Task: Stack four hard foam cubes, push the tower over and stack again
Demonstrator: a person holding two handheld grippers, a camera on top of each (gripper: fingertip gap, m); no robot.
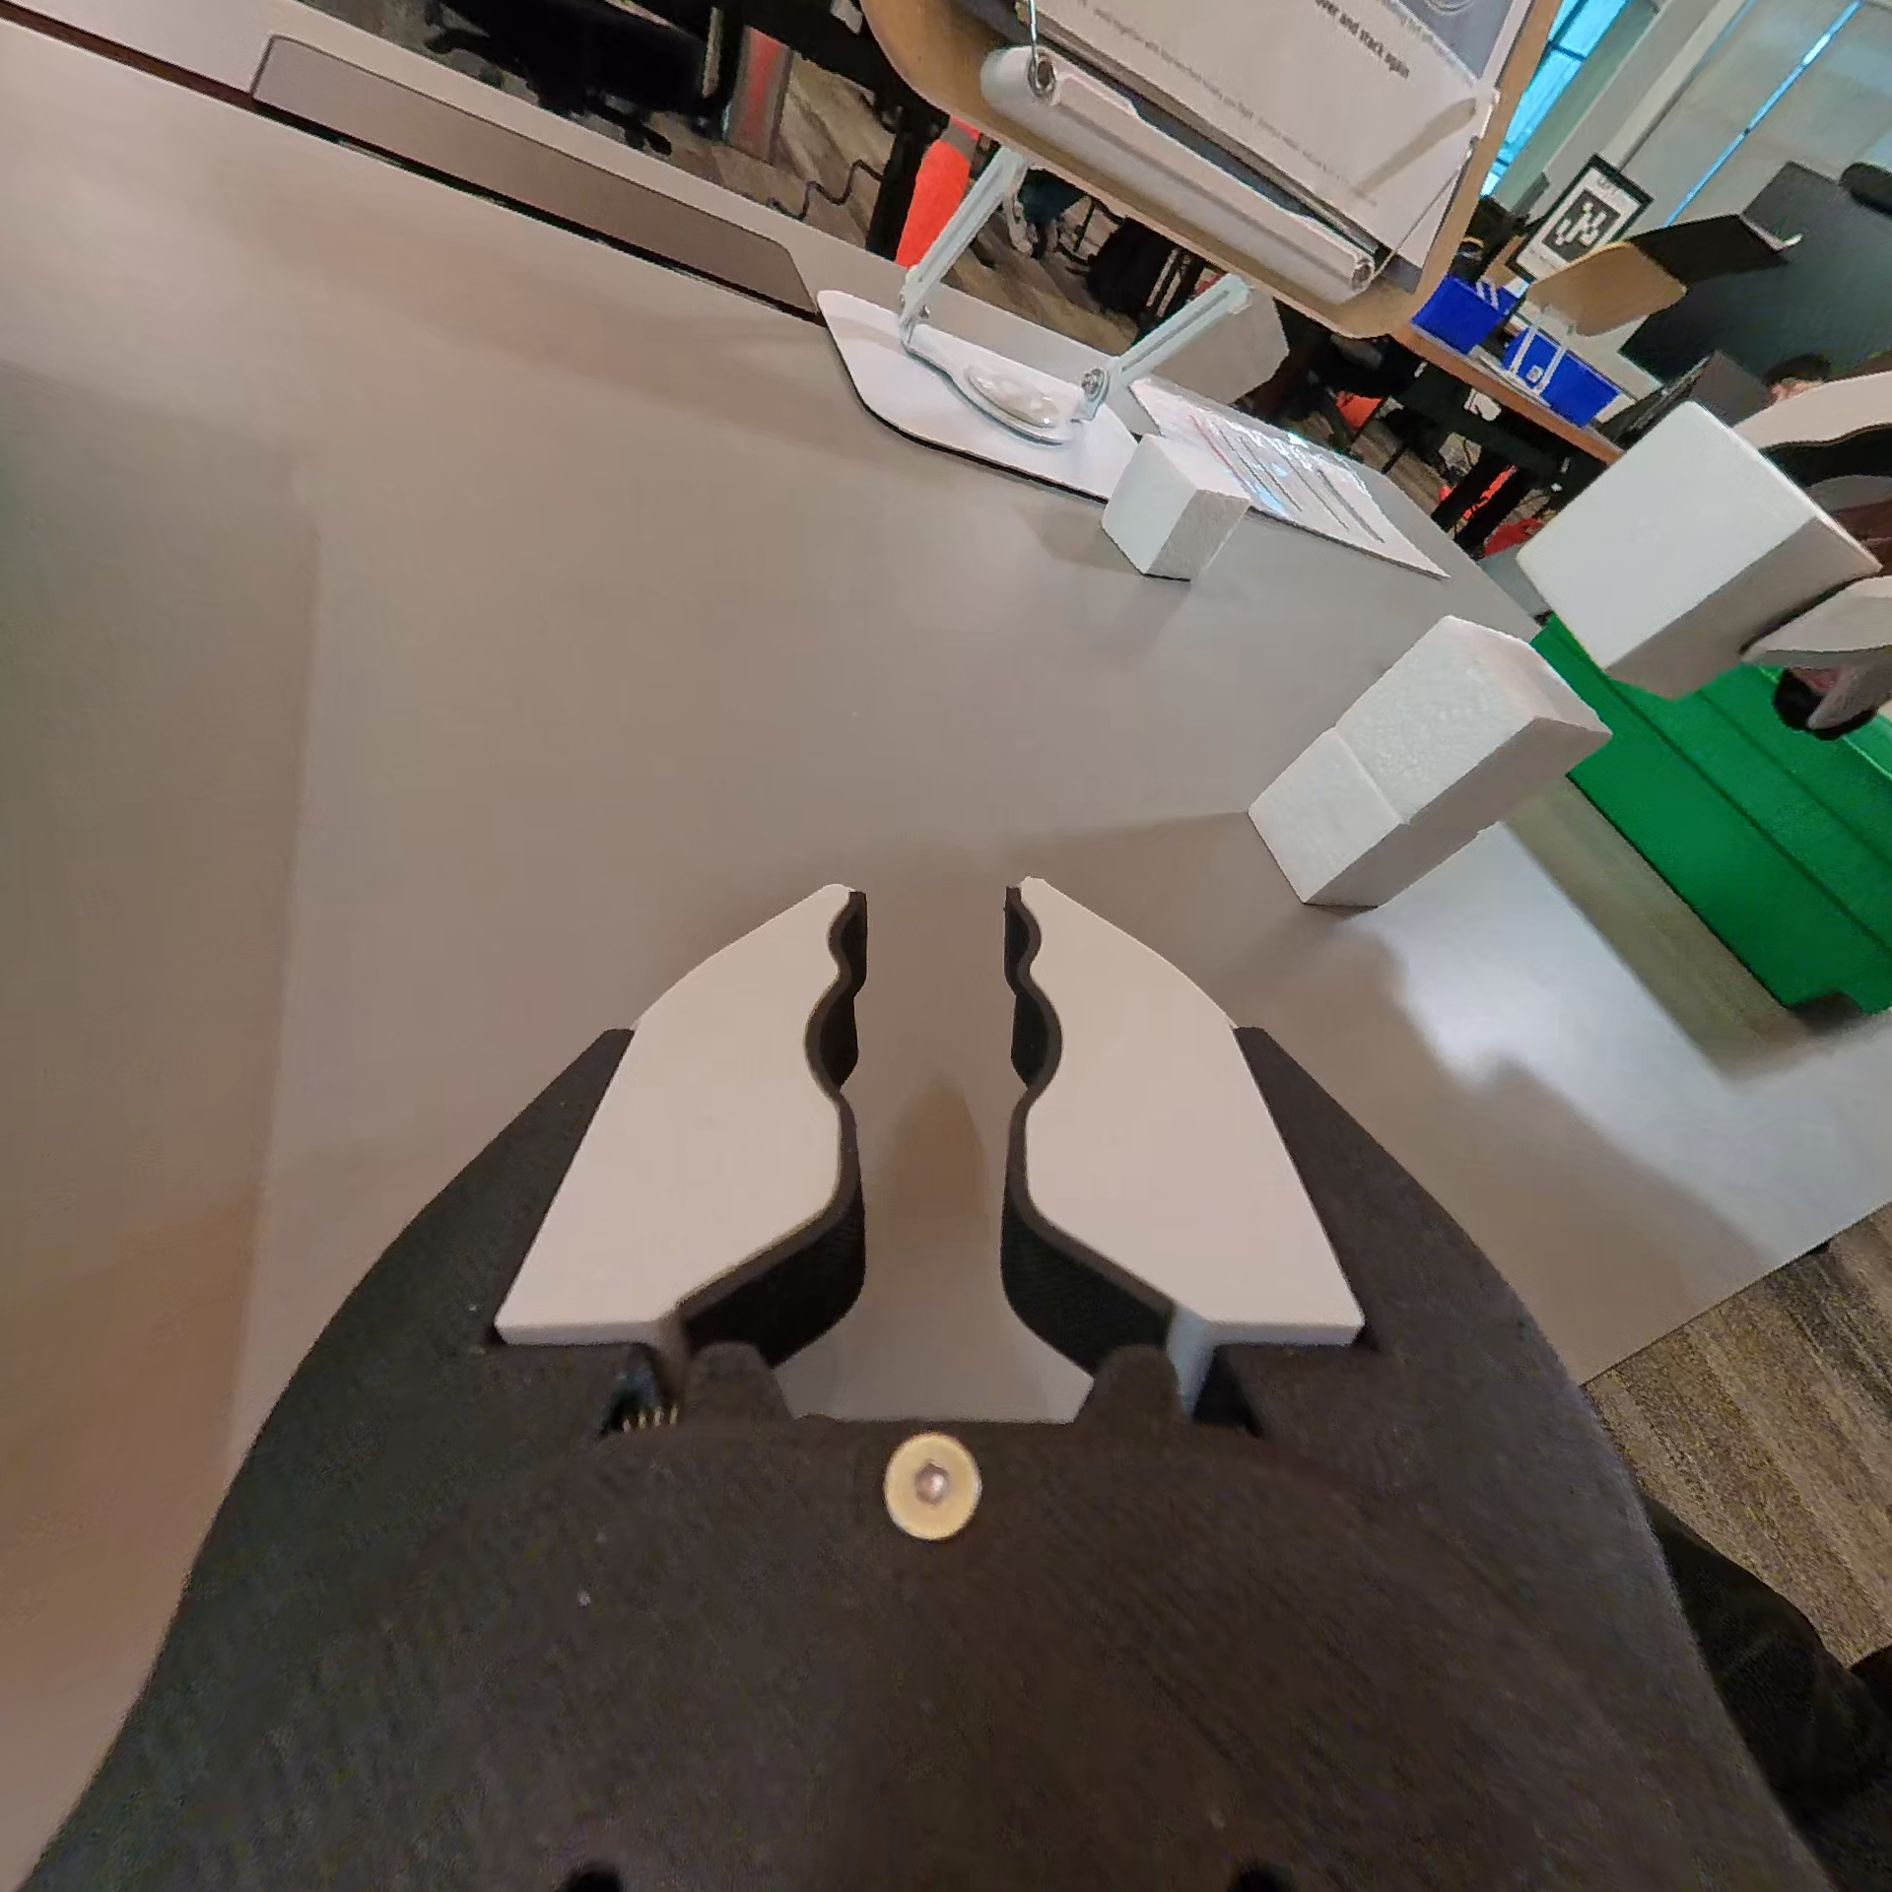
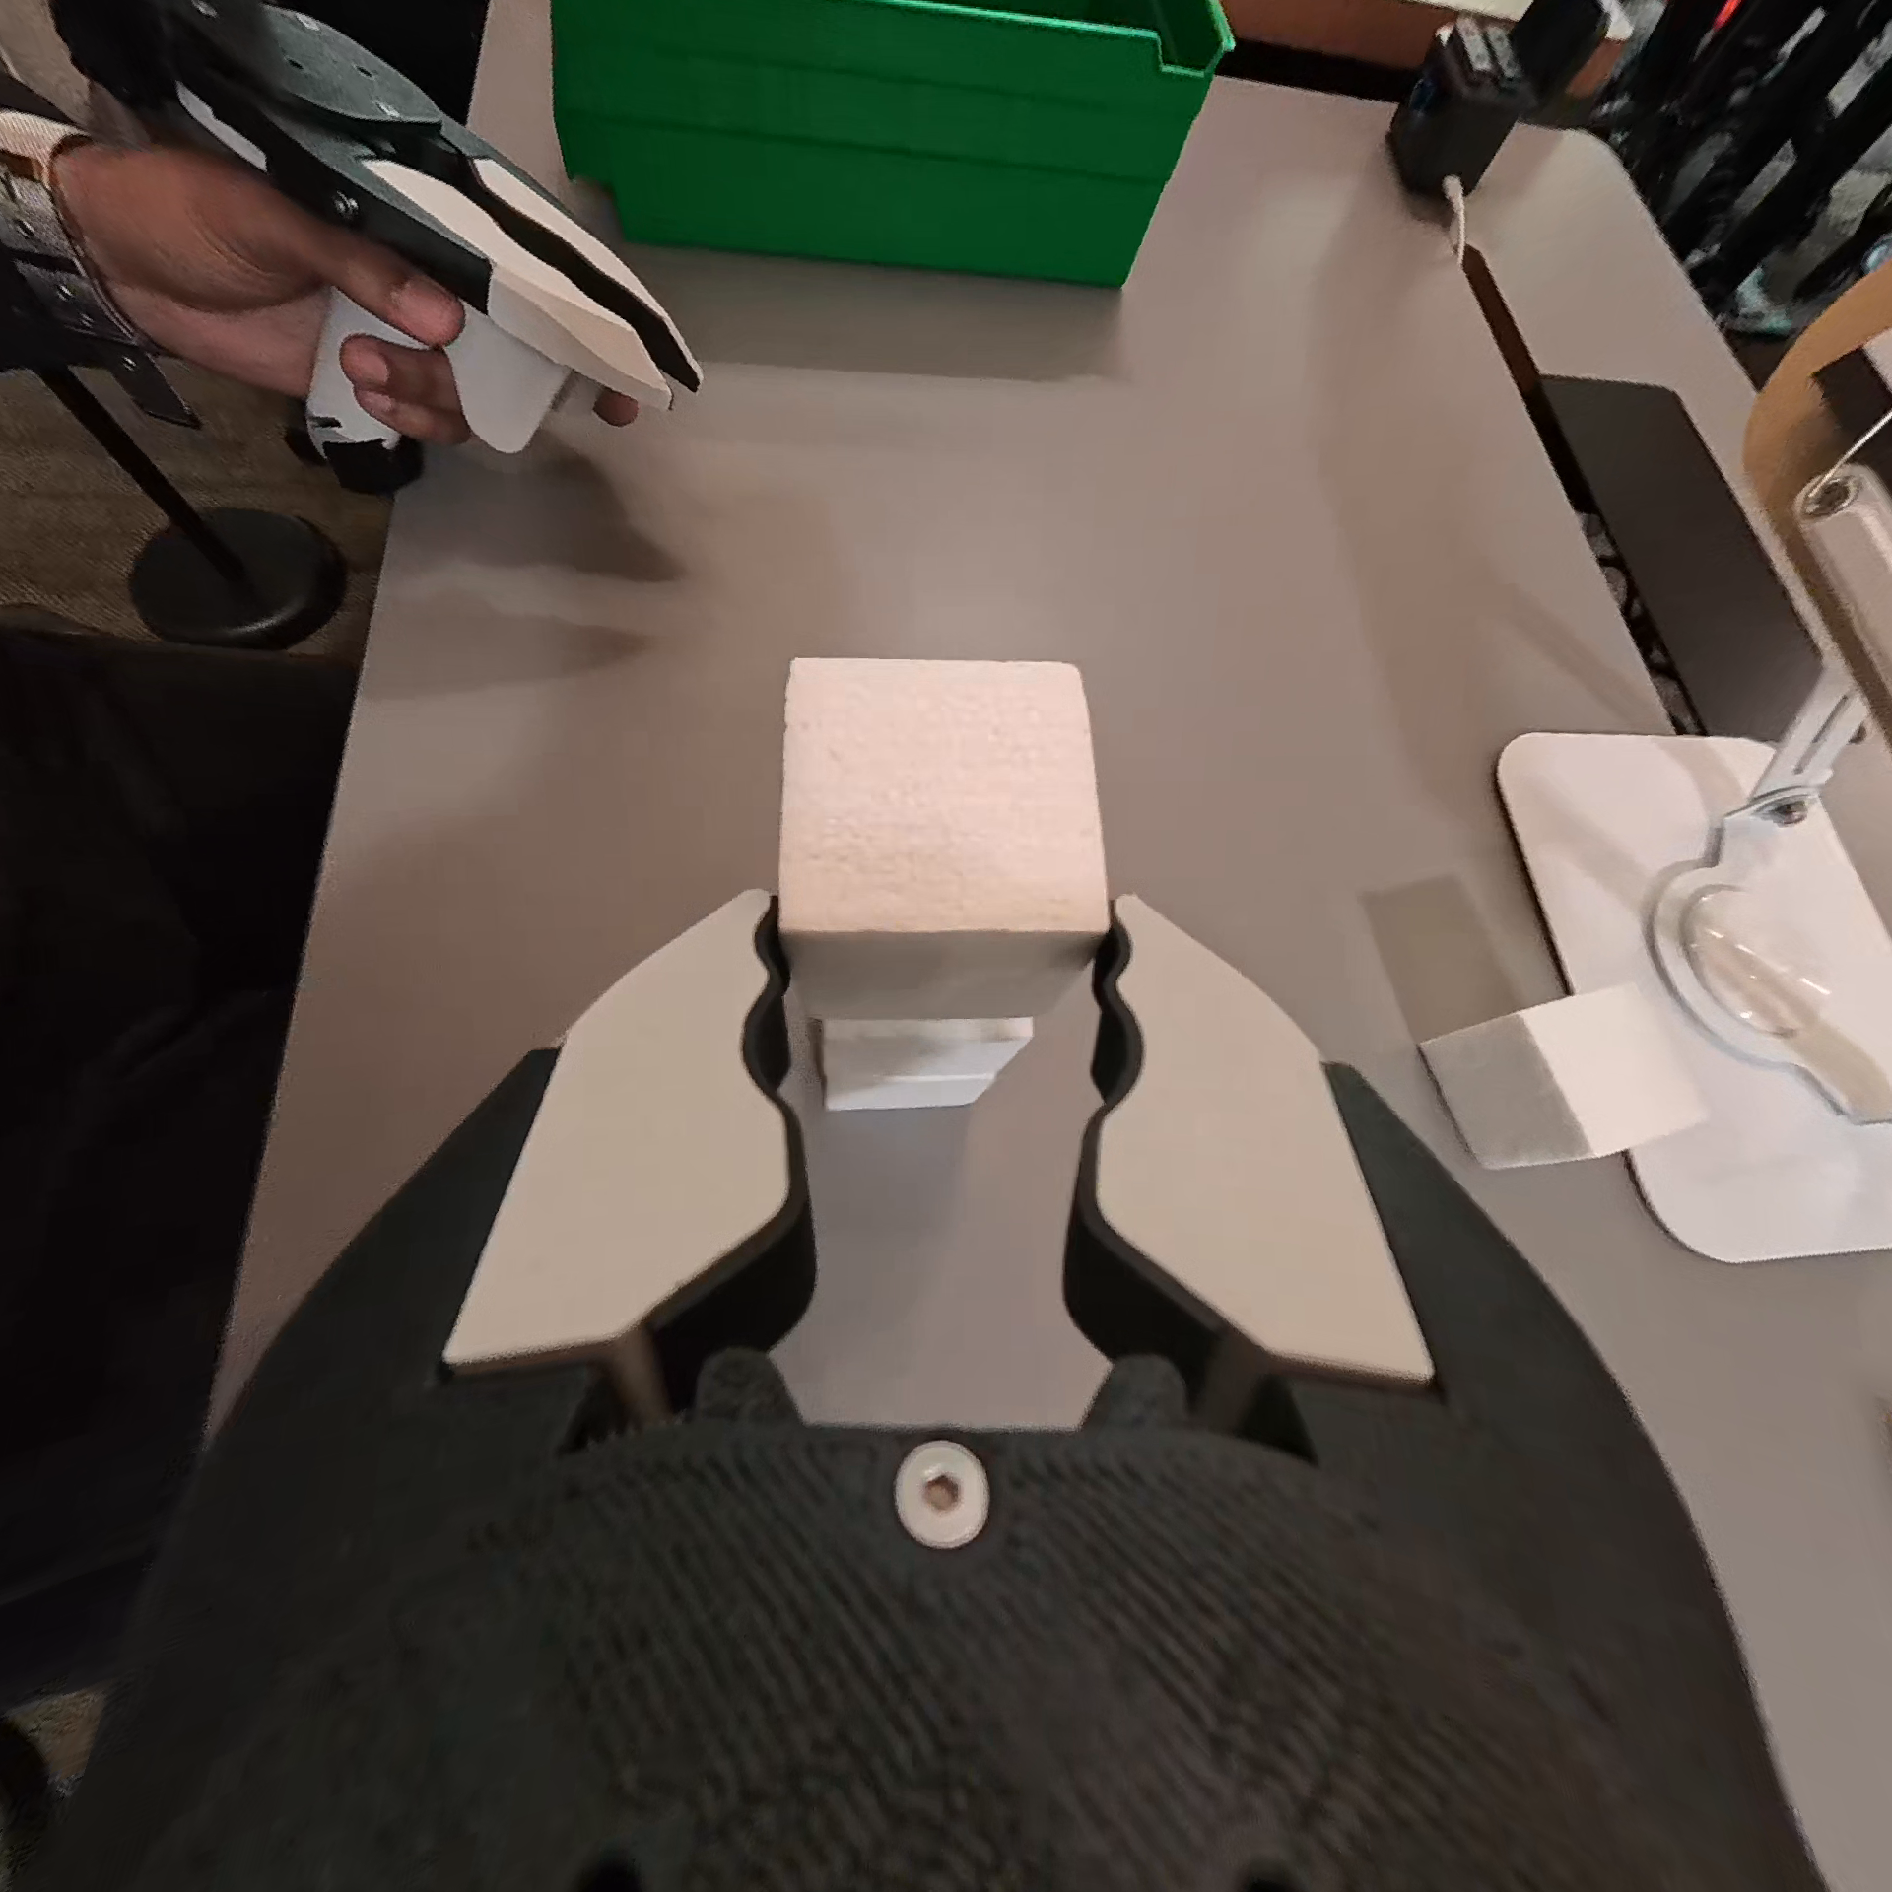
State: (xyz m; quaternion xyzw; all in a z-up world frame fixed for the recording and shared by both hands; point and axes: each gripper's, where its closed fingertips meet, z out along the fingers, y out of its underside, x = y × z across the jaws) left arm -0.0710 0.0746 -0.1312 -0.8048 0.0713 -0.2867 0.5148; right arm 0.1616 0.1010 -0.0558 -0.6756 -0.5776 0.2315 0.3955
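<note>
White foam cube sits mid-frame in the right wrist view, pinched at its near lower corners between the tips of your right gripper, lifted clear of the grey table; jaws about a cube-width apart, closed onto it, only the very tips bear on the foam; in the left wrist view the same cube shows at the right edge, held up in the air; looks like expanded polystyrene, so judge it very light, stiff but easily dented and crumbly at the edges, surface grainy so it should not slip much; best hold is flat on two opposite faces, deeper in the jaws than now, gentle squeeze; directly under it, below frame centre, two more foam blocks lie on the table, side by side and touching, seen in the left wrist view right of centre near the table edge; another foam cube at the right of the frame, resting partly on the white base plate of a stand; green bin along the top of the frame, well apart from the held cube; your left gripper is over bare table, lower centre of its own view, jaws partly apart with a narrow gap, nothing between them; it also shows upper left in the right wrist view, in a hand, tips there look nearly together; a black device with a cable sits at the upper right.
</note>
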